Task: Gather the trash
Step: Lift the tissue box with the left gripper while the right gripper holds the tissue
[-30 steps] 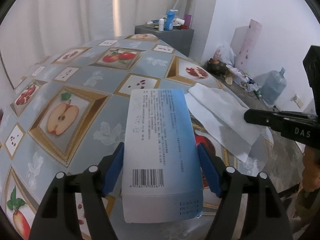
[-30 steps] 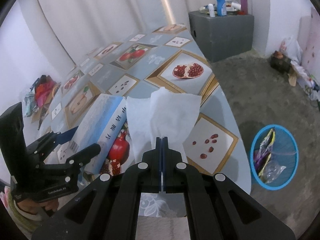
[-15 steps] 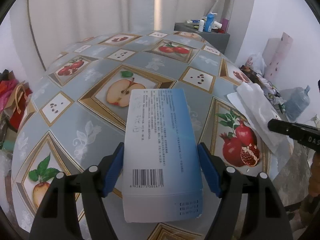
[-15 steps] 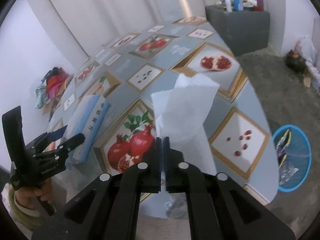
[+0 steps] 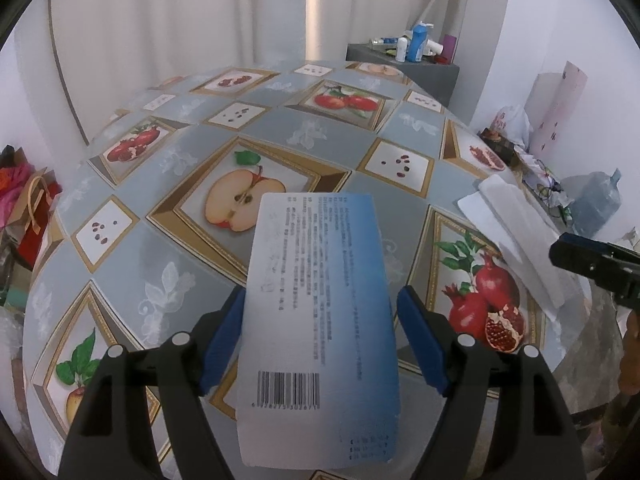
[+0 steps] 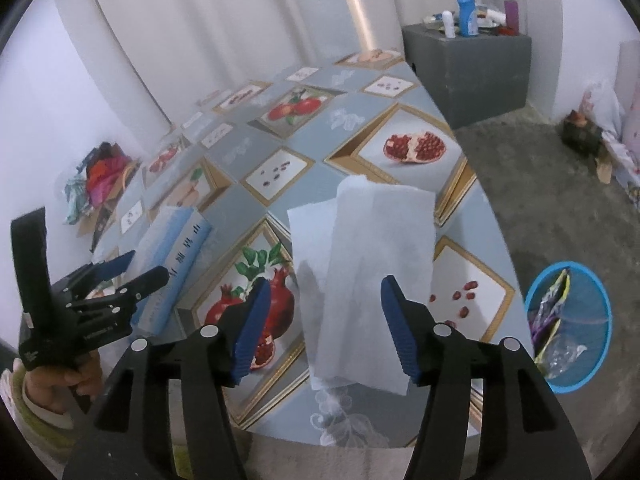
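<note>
At frame centre, the white tissue [image 6: 362, 276] is seen between the just-opened jaws of the right gripper [image 6: 324, 322], untouched by them. The blue box [image 5: 320, 320] is bracketed by the left gripper [image 5: 320, 336]; contact cannot be told.

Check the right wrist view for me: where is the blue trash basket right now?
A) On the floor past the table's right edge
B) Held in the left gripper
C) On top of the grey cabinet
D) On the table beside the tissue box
A: the blue trash basket sits on the floor beyond the right edge of the table, already holding some wrappers.
</note>
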Tool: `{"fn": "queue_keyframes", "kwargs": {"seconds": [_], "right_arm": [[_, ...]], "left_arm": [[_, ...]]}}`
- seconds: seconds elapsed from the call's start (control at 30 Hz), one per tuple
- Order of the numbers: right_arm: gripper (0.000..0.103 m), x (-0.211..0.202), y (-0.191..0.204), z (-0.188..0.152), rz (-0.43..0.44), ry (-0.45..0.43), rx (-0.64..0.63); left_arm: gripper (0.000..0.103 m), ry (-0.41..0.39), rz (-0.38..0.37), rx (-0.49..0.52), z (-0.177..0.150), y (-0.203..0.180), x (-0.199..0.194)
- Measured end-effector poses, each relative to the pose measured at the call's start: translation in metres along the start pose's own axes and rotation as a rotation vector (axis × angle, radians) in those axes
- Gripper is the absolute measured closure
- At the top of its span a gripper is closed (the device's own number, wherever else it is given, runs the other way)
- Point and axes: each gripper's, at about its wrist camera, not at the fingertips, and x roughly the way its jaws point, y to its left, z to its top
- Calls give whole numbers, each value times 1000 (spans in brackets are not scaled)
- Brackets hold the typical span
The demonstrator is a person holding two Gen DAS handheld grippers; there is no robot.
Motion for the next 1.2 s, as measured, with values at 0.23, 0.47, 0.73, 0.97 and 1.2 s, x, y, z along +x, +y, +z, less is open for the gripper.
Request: {"fn": "queue_keyframes", "kwargs": {"seconds": [0.23, 0.47, 0.73, 0.97, 1.2], "right_arm": [[44, 18, 4, -1, -77, 26, -49], [42, 23, 12, -7, -129, 40, -124], [61, 22, 12, -6, -208, 50, -151], [81, 22, 9, -4, -242, 54, -144], [98, 20, 6, -3, -246, 56, -129]], "left_arm": [[29, 37, 4, -20, -2, 5, 12], [33, 37, 2, -18, -2, 5, 15], [34, 29, 15, -3, -2, 3, 14], [34, 21, 21, 2, -2, 1, 13], [34, 11, 31, 12, -1, -1, 10]]}}
